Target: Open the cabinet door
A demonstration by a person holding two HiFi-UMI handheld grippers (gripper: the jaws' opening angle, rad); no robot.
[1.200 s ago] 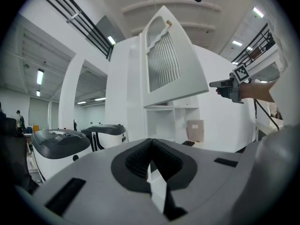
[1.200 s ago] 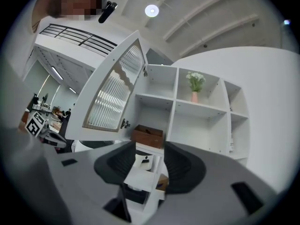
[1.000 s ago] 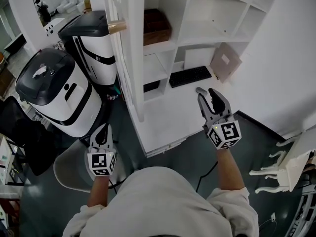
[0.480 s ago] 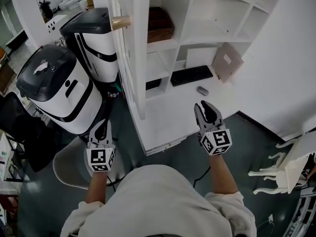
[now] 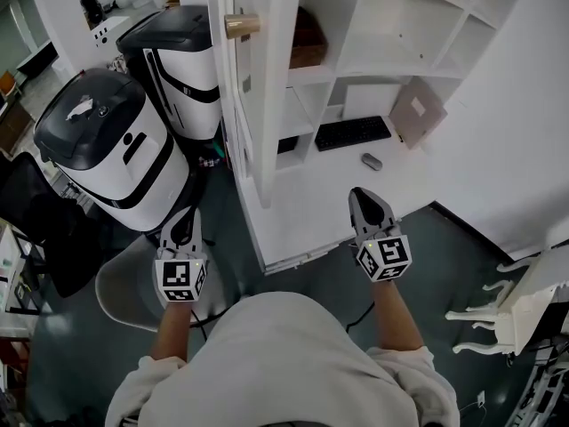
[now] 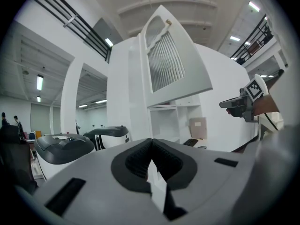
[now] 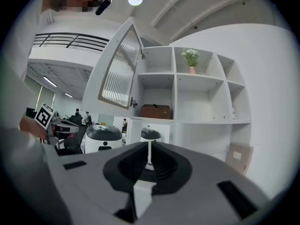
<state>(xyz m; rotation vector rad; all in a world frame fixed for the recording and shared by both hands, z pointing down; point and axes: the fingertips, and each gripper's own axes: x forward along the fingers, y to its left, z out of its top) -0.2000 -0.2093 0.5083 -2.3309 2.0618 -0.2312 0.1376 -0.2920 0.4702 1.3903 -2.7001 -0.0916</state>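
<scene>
In the head view the white cabinet door stands swung out towards the person, edge-on, its brass knob facing left. To the door's left two black-topped white machines crowd the floor. To its right the cabinet's low deck lies bare up to its front edge. A keyboard sits near the deck's back edge and a mouse lies right of it. A leaning brown panel bears a white label, too small to read. The right gripper hangs over the deck's front edge. The left gripper is beside the machines.

The left gripper view shows its jaws pressed together, empty, and the door's ribbed pane.

The right gripper view shows its jaws closing, nearly together, with nothing between. Only here a potted flower shows on the top shelf.
</scene>
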